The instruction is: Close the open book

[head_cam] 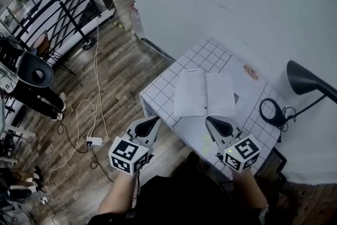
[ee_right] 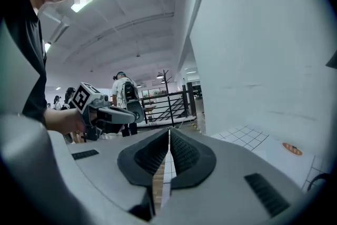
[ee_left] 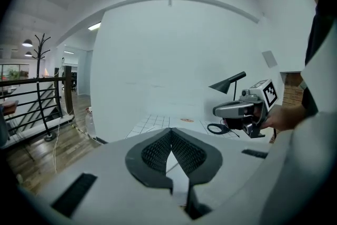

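a: both grippers sit closest to us, marker cubes toward the camera. left gripper point(head_cam: 156, 120) has its jaws pressed together with nothing between them. right gripper point(head_cam: 209, 120) is the same, pads meeting, empty.
b: and the open book point(head_cam: 205, 93)?
a: lying flat, both pages up, on the grid-patterned table point(head_cam: 158, 96), just beyond the jaw tips. the right gripper's tips are near the book's near edge, about at the spine. the left gripper hangs by the table's near left edge, beside the wooden floor point(head_cam: 116, 60).
b: how do you reckon it handles?
a: it looks thin and light, more a booklet than a hardback. so the halves will probably be floppy, and it may slide on the cloth if pushed sideways. paper creases easily too.
b: where to take hold?
a: i'd go for the outer edge of one half, midway along. slip a jaw tip under and fold it over the spine while the other gripper pins the opposite half. for a pinch the jaws would have to part first.
b: anything in the way?
a: black desk lamp point(head_cam: 303, 79) and a coiled cable point(head_cam: 271, 111) sit right of the book, apart from it.
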The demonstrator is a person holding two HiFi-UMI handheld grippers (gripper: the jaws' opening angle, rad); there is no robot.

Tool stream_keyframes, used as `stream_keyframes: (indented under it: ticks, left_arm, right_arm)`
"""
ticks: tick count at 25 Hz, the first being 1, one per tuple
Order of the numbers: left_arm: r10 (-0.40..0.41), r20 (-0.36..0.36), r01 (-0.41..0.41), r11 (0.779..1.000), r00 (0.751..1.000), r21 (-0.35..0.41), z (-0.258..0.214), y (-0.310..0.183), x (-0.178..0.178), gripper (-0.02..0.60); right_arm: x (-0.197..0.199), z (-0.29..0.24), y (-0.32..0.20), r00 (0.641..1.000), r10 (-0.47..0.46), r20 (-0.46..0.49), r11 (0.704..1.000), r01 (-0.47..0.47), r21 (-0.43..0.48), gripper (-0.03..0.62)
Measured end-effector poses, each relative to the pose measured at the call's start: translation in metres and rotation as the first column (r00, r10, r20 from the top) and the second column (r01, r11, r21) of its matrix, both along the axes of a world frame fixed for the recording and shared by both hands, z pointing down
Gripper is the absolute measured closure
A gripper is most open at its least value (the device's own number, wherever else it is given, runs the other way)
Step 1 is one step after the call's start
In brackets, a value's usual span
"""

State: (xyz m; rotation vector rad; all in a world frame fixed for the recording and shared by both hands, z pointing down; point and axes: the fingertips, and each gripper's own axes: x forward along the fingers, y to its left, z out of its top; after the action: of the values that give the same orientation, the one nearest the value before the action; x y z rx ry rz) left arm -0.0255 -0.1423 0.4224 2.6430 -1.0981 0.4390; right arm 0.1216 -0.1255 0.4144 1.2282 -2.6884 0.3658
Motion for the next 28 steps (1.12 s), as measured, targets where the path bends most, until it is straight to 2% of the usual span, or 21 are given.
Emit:
stream_keyframes:
  ticks: [4, 8, 12, 24, 28]
  left_arm:
    - [-0.013, 0.023, 0.013, 1.0, 1.0, -0.003, 0.005, -0.014, 0.025, 0.572]
    - [-0.051, 0.015, 0.051, 0.998, 0.999, -0.03, 0.01, -0.025, 0.022, 0.572]
    - [-0.054, 0.01, 0.055, 0.998, 0.998, -0.033, 0.016, -0.033, 0.018, 0.572]
    - [-0.066, -0.032, 0.065, 0.997, 0.997, -0.039, 0.028, -0.049, -0.042, 0.572]
    - [-0.024, -0.02, 0.024, 0.999, 1.0, -0.044, 0.045, -0.044, -0.05, 0.572]
  right_arm:
    - [0.012, 0.009, -0.019, 0.999, -0.051, -0.001, 0.999, 0.051, -0.007, 0.588]
    - [0.012, 0.017, -0.024, 0.997, -0.078, -0.003, 0.997, 0.078, -0.027, 0.588]
    - [0.01, 0.025, -0.029, 0.996, -0.087, -0.033, 0.995, 0.085, -0.048, 0.588]
    - [-0.052, 0.036, -0.043, 0.981, -0.116, -0.159, 0.99, 0.1, -0.104, 0.565]
    - [-0.067, 0.053, -0.047, 0.971, -0.118, -0.209, 0.987, 0.092, -0.13, 0.551]
